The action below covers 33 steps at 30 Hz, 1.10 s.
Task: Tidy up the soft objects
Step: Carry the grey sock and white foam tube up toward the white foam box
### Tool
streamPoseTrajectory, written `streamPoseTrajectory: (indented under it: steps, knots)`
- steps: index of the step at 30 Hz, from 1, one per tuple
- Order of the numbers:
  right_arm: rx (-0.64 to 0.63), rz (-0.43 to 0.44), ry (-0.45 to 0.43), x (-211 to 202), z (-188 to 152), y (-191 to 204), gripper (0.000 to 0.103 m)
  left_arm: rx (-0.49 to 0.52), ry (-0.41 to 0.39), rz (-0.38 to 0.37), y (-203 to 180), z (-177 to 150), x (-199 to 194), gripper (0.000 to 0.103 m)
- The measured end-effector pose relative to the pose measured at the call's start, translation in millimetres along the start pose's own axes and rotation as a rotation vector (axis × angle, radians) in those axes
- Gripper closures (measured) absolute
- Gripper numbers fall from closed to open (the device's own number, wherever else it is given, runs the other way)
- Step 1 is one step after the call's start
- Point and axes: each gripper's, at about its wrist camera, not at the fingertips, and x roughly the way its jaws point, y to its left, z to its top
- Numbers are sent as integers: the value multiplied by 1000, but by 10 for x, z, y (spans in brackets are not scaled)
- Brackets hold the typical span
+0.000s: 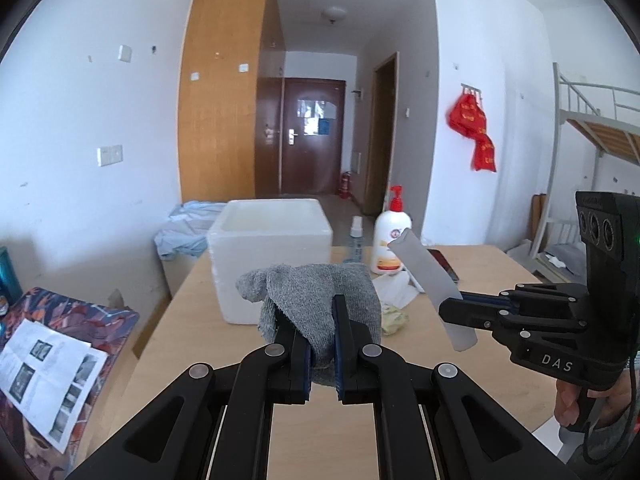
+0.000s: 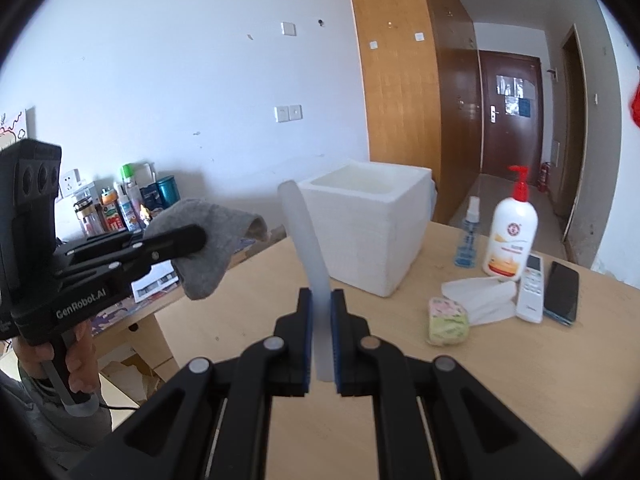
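Observation:
My left gripper [image 1: 322, 320] is shut on a grey knitted sock [image 1: 316, 300] and holds it above the wooden table [image 1: 400, 380], just in front of the white foam box [image 1: 268, 248]. It also shows in the right wrist view [image 2: 196, 240], with the sock [image 2: 208, 240] hanging from it. My right gripper [image 2: 320, 312] is shut on a pale translucent soft strip [image 2: 308, 248] that stands up and curves away. The strip [image 1: 432, 288] also shows in the left wrist view, right of the sock. A small yellow-green soft packet [image 2: 448, 320] lies on the table.
The open foam box [image 2: 372, 232] stands at the table's far left. A lotion pump bottle [image 2: 510, 236], small spray bottle [image 2: 468, 236], white tissues [image 2: 480, 296], remote [image 2: 532, 288] and phone [image 2: 562, 292] sit at the right. A patterned cushion with a paper [image 1: 52, 364] lies left.

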Motion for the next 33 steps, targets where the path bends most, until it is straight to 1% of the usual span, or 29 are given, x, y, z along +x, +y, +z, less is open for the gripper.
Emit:
streamPoseTrajectory:
  steps: [7,17,26,33]
  knots:
    - [-13,3,14,104,38,77,92,-19,-10,29,85,8,-51,95]
    - [4,2,19,222,165,49,92,-31,-14,48,151,103,46,95]
    - [-2,-33,24,411,412,-14,92,-23,-13,56,187,278,228,95]
    - [-7,-45,29,564,620,-106,92,-26,-17,61,269,460,407,95]
